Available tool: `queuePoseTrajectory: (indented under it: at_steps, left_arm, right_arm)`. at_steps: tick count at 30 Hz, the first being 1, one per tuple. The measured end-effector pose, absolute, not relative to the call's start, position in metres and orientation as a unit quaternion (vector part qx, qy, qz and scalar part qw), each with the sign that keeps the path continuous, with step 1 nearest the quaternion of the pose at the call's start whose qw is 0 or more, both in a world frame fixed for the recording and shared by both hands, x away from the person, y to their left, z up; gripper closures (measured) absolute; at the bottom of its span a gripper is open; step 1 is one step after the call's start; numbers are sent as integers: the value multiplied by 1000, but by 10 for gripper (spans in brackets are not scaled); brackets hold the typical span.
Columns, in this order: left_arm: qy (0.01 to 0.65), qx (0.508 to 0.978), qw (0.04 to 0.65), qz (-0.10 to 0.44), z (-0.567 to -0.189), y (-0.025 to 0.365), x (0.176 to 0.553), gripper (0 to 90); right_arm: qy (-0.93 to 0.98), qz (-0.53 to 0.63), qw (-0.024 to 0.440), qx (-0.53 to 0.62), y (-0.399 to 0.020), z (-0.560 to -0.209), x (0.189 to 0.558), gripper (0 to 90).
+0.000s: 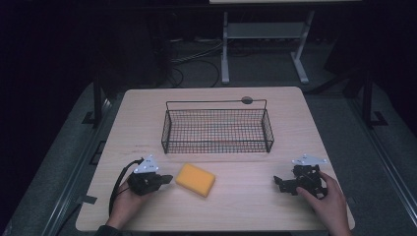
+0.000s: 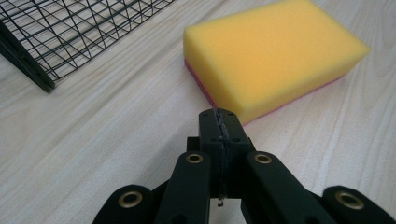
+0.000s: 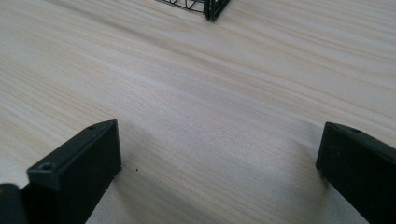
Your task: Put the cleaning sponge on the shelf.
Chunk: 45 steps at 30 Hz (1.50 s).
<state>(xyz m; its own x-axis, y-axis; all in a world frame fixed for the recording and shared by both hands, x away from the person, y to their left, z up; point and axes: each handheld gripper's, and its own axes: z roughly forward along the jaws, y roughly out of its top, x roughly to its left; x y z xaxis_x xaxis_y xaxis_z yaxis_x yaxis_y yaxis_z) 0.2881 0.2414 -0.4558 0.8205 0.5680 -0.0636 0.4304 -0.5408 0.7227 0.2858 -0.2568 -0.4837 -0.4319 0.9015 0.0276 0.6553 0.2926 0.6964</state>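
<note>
Nearest the high camera were the person's two hands at the near edge of a pale wooden table (image 1: 147, 105), each holding a black gripper. From above, the left gripper (image 1: 167, 179) lay at the near left with its jaws together, tips just short of a yellow sponge (image 1: 195, 179) that rested flat on the wood near the table's middle front. At the near right sat the right gripper (image 1: 280, 183), well apart from the sponge. Beyond the sponge stood a black wire basket (image 1: 217, 129), long side toward the person, with nothing visible inside it. Around the table the room was dark, with grey floor, loose cables and the white legs of another stand behind. Seen from the left gripper view, the left gripper (image 2: 219, 114) had its jaws pressed shut with nothing between them, their tips just beside the sponge's (image 2: 275, 51) near edge; a pink layer showed under the yellow foam, and a corner of the basket (image 2: 70, 32) stood at the upper left. Seen from the right gripper view, the right gripper (image 3: 219, 144) held its jaws wide apart over bare wood, with a basket (image 3: 210, 7) corner at the top edge.
</note>
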Motion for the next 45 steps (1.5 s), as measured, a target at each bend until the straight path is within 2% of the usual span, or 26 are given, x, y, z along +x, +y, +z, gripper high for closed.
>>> queuePoseTrajectory:
  at_steps: [45]
  left_arm:
    - [225, 889, 397, 40, -452, 203, 277, 896]
  right_arm:
    - [781, 325, 190, 498, -257, -484, 286, 0]
